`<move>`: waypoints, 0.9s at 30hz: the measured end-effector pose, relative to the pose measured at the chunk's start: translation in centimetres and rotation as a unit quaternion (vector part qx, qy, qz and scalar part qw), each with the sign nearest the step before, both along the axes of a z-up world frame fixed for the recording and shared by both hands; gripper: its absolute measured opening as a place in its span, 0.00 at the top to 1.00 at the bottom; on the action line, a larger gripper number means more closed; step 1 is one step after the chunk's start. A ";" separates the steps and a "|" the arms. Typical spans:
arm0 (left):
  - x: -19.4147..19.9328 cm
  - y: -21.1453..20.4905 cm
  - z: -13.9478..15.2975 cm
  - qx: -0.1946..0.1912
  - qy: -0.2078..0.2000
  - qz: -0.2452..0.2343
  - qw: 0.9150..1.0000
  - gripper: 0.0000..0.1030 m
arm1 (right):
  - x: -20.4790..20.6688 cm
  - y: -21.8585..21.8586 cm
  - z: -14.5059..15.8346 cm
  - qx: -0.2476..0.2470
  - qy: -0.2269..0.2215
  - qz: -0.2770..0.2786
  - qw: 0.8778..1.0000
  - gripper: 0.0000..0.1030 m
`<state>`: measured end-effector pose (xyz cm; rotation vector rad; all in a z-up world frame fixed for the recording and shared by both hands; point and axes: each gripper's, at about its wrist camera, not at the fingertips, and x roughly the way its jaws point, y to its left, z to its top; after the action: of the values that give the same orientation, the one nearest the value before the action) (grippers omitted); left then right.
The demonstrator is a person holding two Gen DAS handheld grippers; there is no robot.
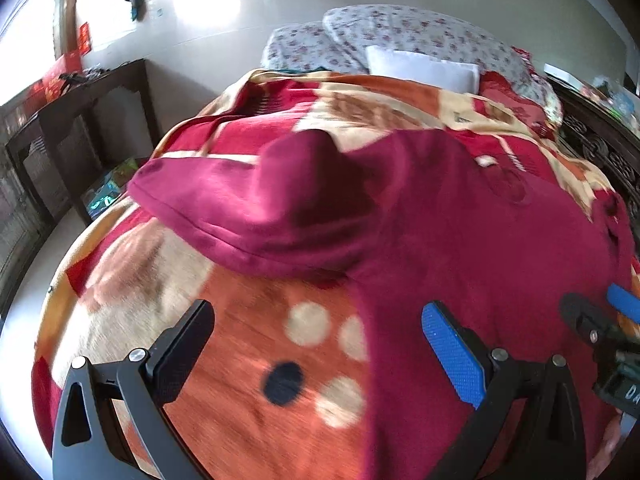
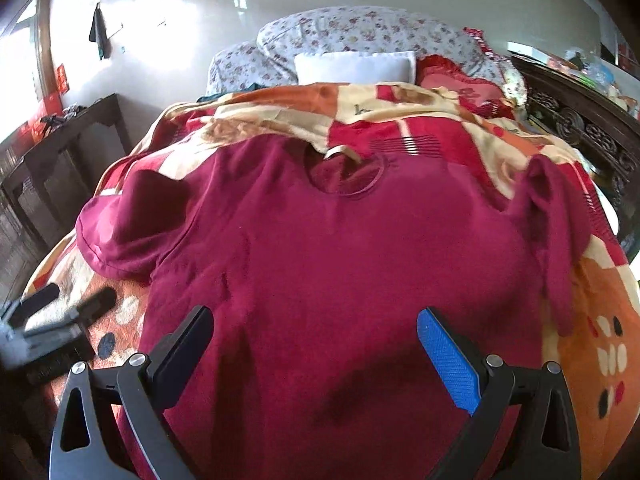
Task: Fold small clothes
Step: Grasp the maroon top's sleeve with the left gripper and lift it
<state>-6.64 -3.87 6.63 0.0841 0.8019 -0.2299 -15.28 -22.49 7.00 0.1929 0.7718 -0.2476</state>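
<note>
A dark red short-sleeved shirt [image 2: 340, 264] lies spread flat on a patterned blanket, collar [image 2: 344, 176] toward the pillows. Its left sleeve [image 1: 248, 208] lies rumpled and partly folded; its right sleeve [image 2: 548, 232] is bunched. My left gripper [image 1: 316, 336] is open and empty above the blanket at the shirt's lower left edge. My right gripper [image 2: 314, 340] is open and empty above the shirt's lower middle. The right gripper also shows at the right edge of the left wrist view [image 1: 608, 320], and the left gripper shows blurred in the right wrist view [image 2: 68, 308].
The red, orange and cream blanket [image 2: 592, 320] covers the bed. Floral pillows [image 2: 360, 36] and a white pillow [image 2: 356, 66] lie at the head. A dark wooden table [image 1: 80, 120] stands to the left. A carved dark headboard [image 2: 580, 124] runs along the right.
</note>
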 end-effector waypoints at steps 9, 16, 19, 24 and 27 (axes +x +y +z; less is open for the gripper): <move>10.0 10.3 -0.4 -0.022 0.039 0.118 0.992 0.00 | 2.9 1.6 -1.0 -0.001 0.001 0.040 0.999 0.00; 18.4 17.1 -2.9 -0.027 0.083 0.216 0.973 0.01 | 4.1 1.7 -2.3 0.024 0.012 0.050 0.998 0.00; 20.7 18.2 -4.0 -0.044 0.097 0.234 0.966 0.11 | 4.5 2.1 -2.6 0.019 0.016 0.056 0.998 0.00; 23.1 17.7 -5.0 -0.057 0.107 0.228 0.966 0.19 | 4.9 1.8 -3.0 0.026 0.020 0.050 0.998 0.00; 24.2 17.4 -5.0 -0.049 0.100 0.225 0.968 0.48 | 5.0 1.5 -3.3 0.037 0.026 0.048 0.998 0.00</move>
<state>17.59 13.53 1.64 -0.2166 0.9858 0.1560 -10.30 -21.01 3.69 0.2203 0.8399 -0.1331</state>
